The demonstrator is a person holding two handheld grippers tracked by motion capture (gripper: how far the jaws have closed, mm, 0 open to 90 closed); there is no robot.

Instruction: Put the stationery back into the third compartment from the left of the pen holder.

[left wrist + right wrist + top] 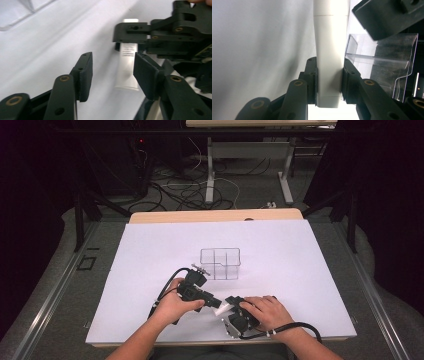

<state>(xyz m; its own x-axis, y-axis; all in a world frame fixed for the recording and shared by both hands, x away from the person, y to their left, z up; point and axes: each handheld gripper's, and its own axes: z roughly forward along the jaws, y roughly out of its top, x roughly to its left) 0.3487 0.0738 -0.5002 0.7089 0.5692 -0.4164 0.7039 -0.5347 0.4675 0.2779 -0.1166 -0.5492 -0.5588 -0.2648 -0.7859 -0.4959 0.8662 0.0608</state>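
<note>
I can't read the print on the white tube (128, 65) in the left gripper view: blurred, and the right gripper (160, 35) covers its 12 o'clock end. Right gripper view crops the tube (329, 50) at 12 o'clock; the clear organizer (384, 62) runs off at 3 o'clock.

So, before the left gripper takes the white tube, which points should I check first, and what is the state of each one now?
1. Right gripper holds the white tube firmly: ok, both jaws press its sides.
2. Left gripper open to receive: ok, jaws stand wide apart.
3. Tube lies between the left jaws: not ok, it sits beyond them, toward the right-hand jaw.
4. Clear organizer free for placing: ok, its compartments look empty.
5. Tube cap closed: cannot tell.
</note>
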